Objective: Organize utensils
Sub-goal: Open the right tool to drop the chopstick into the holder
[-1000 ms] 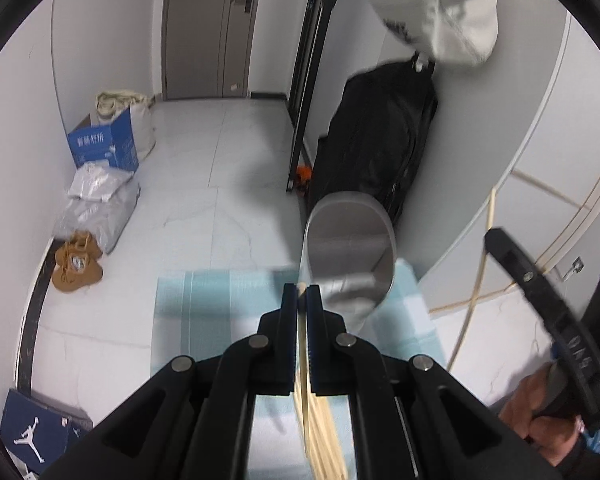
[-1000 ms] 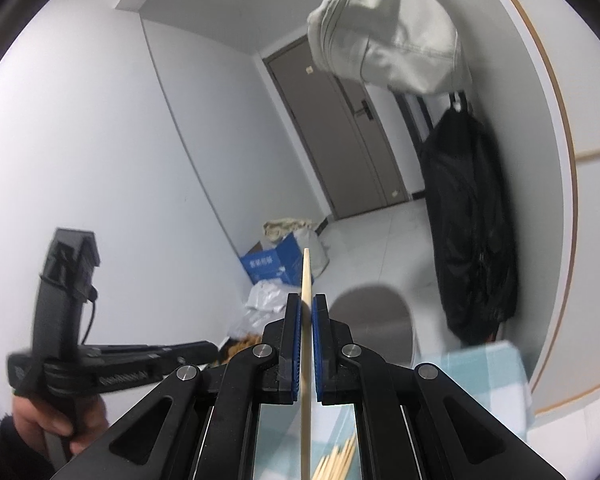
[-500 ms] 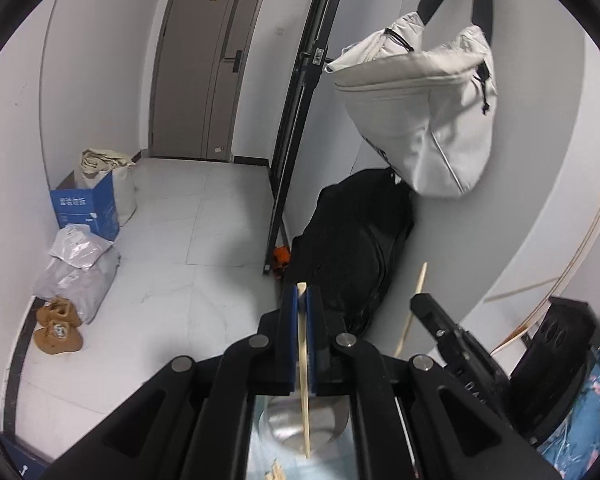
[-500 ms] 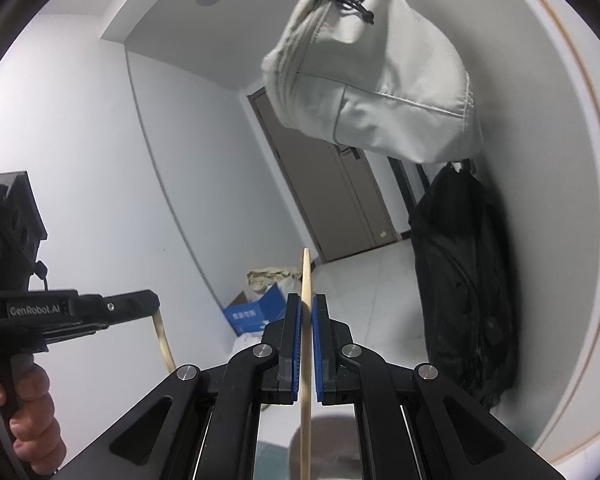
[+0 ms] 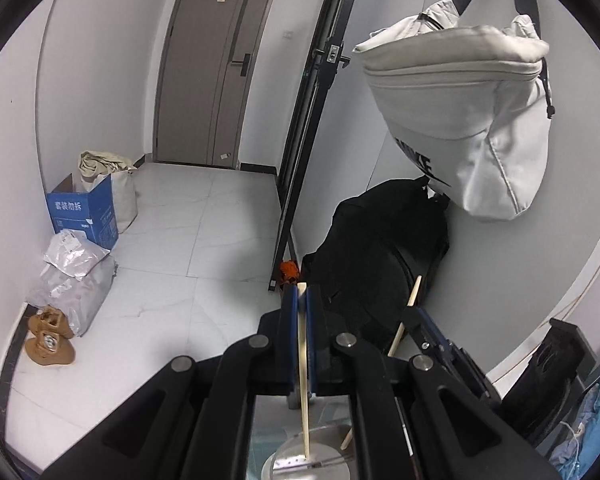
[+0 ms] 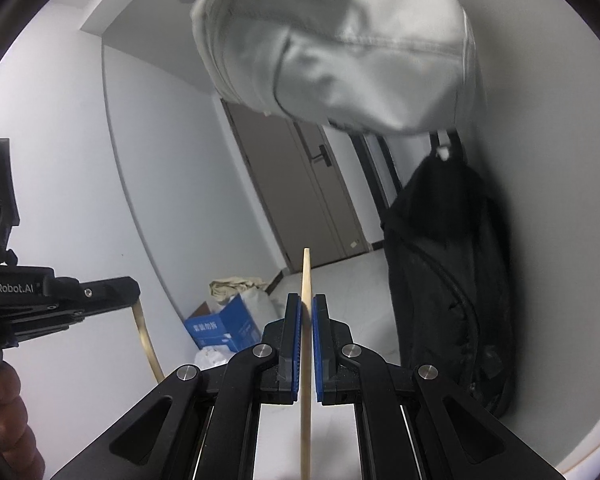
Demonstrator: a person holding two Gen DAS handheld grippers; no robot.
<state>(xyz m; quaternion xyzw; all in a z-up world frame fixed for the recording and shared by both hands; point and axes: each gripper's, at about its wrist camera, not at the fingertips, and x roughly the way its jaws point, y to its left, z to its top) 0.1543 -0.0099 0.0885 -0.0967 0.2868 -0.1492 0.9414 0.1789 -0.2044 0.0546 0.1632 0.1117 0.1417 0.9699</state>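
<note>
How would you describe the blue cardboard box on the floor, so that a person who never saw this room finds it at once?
Start at the grey door at the far end of the hallway, then follow the white wall on its left toward the camera. The blue cardboard box stands open on the pale tiled floor against that wall. It is the only blue item there, with white characters printed on its side, between a cream cloth bag and silver parcels.

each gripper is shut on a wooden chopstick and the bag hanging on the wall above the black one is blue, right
Not quite: the hanging bag is light grey, not blue, as the left wrist view shows. The rest holds: the left gripper and right gripper are each shut on a wooden chopstick, above the black bag.
</note>
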